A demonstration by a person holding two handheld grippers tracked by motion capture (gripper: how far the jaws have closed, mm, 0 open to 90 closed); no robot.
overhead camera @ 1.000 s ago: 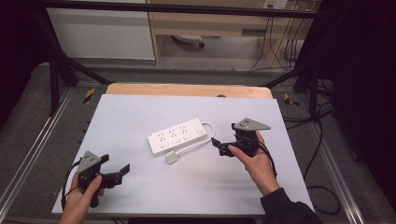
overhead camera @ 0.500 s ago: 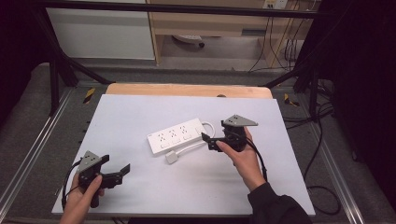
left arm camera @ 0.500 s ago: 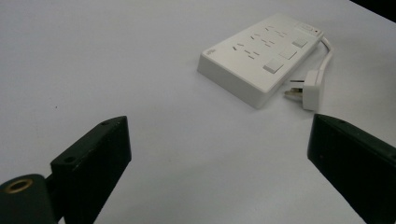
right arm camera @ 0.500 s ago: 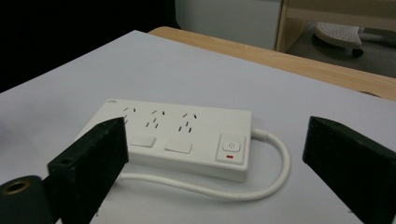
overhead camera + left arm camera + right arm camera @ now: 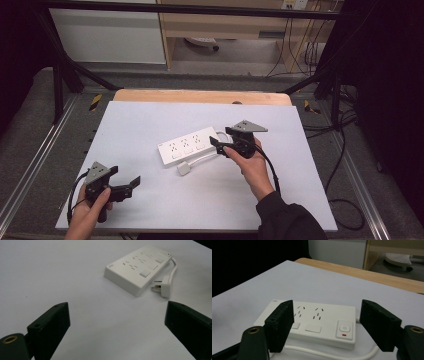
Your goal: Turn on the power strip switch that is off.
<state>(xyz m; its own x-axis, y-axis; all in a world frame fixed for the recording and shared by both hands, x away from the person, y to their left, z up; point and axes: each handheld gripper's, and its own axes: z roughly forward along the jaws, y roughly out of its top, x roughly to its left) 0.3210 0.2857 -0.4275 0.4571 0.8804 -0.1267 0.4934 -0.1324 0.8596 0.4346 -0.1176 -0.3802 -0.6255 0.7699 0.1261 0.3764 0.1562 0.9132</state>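
A white power strip (image 5: 187, 146) lies flat and slanted at the middle of the white table top (image 5: 150, 120). Its white cable loops along the near side to a plug (image 5: 184, 169) resting on the table. My right gripper (image 5: 216, 145) is open at the strip's right end, the end with the power button. In the right gripper view the power strip (image 5: 317, 322) lies just beyond the wide-apart jaws of the right gripper (image 5: 327, 305). My left gripper (image 5: 132, 184) is open near the front left, well away from the strip. The left gripper view shows the left gripper (image 5: 117, 307), the power strip (image 5: 138, 272) and the plug (image 5: 166, 285).
A wooden strip (image 5: 200, 96) borders the table's far edge. Metal rails (image 5: 37, 150) run along both sides. Black cables (image 5: 345, 150) trail on the floor at the right. A cabinet (image 5: 107, 35) and a shelf unit (image 5: 235, 25) stand behind.
My right gripper has moved left and slightly forward to the power strip's right end. The left gripper has stayed in place, and the strip has not moved.
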